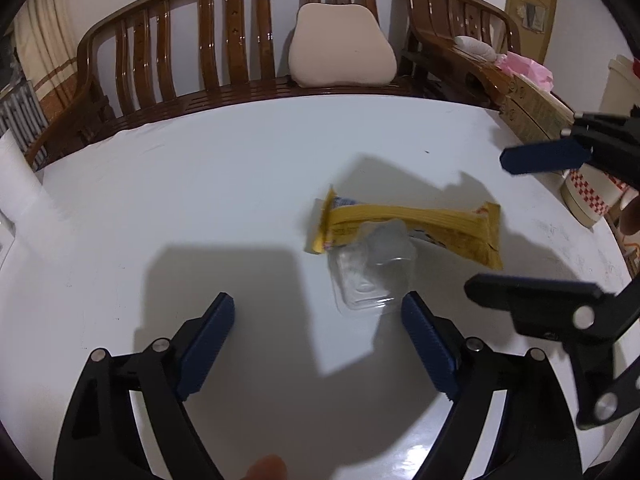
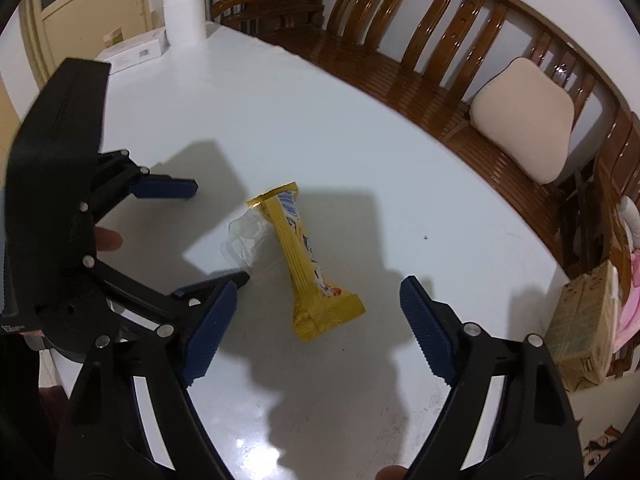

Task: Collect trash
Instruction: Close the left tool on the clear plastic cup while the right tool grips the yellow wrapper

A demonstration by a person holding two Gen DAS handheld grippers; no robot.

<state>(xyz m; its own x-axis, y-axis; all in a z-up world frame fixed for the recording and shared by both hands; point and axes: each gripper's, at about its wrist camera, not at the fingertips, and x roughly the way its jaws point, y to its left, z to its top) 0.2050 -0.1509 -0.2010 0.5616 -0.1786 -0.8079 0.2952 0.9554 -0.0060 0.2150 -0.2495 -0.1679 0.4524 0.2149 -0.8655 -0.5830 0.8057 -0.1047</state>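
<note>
- On the white table [image 1: 200, 184], near its middle, we have the trash: a yellow wrapper [image 1: 416, 228] lying flat, and a clear plastic tray [image 1: 368, 276] tucked against it, one end of the tray overlapping the wrapper's edge.
- From the left wrist camera, our left gripper [image 1: 318, 312] hangs above the tabletop with its blue fingers [image 1: 208, 344] spread wide, nothing between them; the clear tray sits at about one o'clock, just beyond the right-hand fingertip.
- The yellow wrapper stretches across behind the tray, from twelve o'clock out toward two.
- Over at three o'clock in that view, our right gripper [image 1: 492, 224] comes in from the side, also gaping, holding nothing.
- From the right wrist camera, our right gripper [image 2: 318, 292] has its fingers [image 2: 428, 332] wide apart; the wrapper's near end [image 2: 328, 312] lies between the tips, untouched.
- The tray [image 2: 244, 240] shows at eleven o'clock, touching the wrapper's far half.
- Our left gripper [image 2: 220, 232] sits at nine o'clock, open around nothing.
- Beyond the table: a wooden bench [image 1: 224, 60] with a beige cushion [image 1: 342, 48], and a paper roll [image 2: 185, 14] at the far corner.
</note>
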